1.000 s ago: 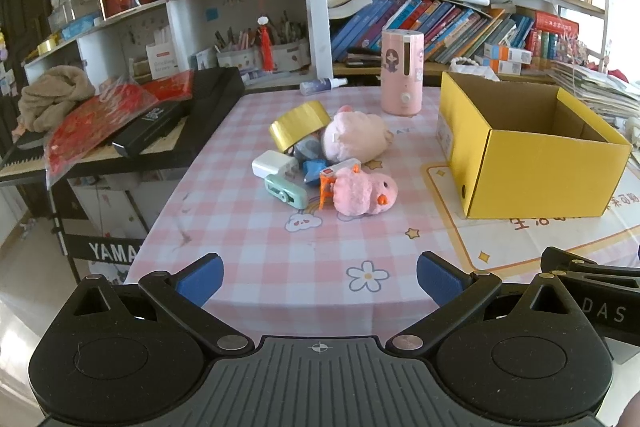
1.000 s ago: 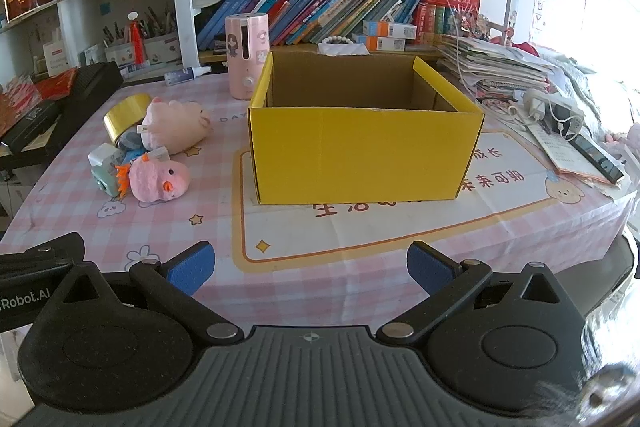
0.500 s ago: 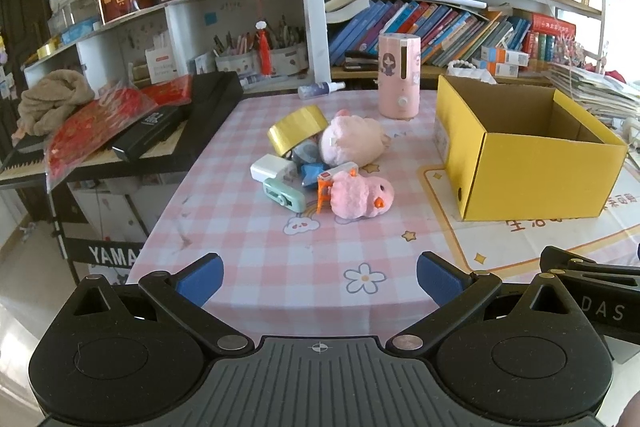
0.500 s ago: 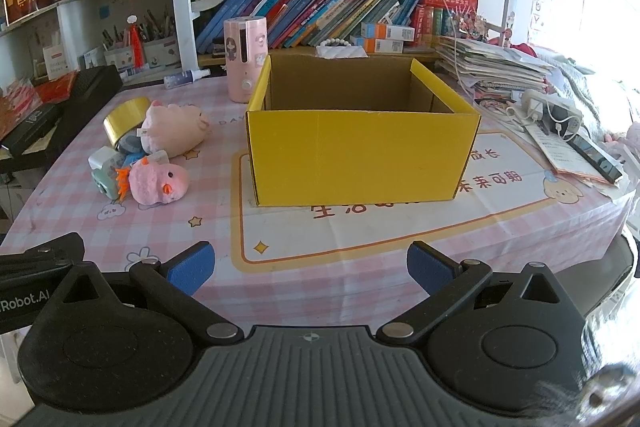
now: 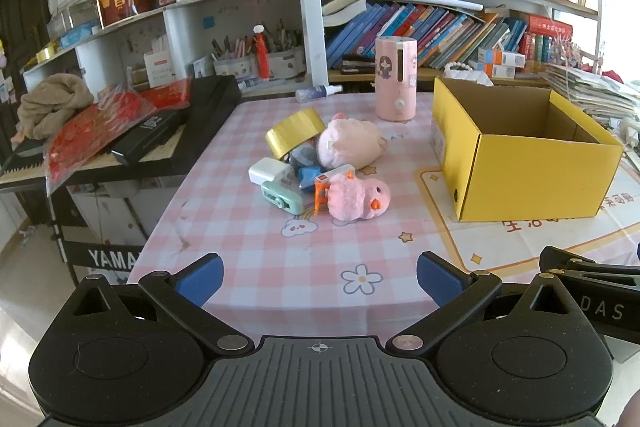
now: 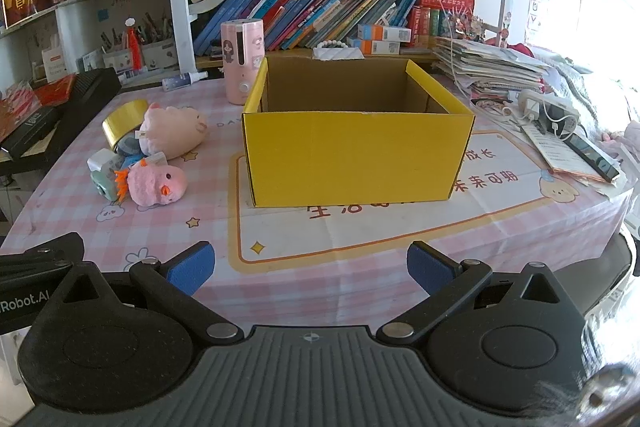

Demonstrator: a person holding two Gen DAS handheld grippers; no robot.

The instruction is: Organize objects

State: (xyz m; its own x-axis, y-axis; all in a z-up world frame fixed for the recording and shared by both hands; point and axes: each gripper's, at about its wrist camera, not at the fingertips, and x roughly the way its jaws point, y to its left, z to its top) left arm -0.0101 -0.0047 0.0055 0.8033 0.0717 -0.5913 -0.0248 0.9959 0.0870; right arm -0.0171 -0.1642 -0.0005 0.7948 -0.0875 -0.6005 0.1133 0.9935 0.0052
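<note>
Two grippers hovered at the near table edge, both with fingers spread wide and holding nothing. The left gripper point(image 5: 319, 273) faced the pile almost straight ahead: a pink chick plush point(image 5: 357, 198) nearest, a pink pig plush point(image 5: 350, 143) behind it, its long axis running left to right, and a gold tape roll point(image 5: 294, 131) at the back. The right gripper point(image 6: 310, 264) pointed at the yellow cardboard box point(image 6: 356, 155), with the pile well off to its left, so the left hand seemed better placed. Only the right wrist view showed the phone and papers point(image 6: 576, 151) beyond the box; the box floor stayed hidden in both.
</note>
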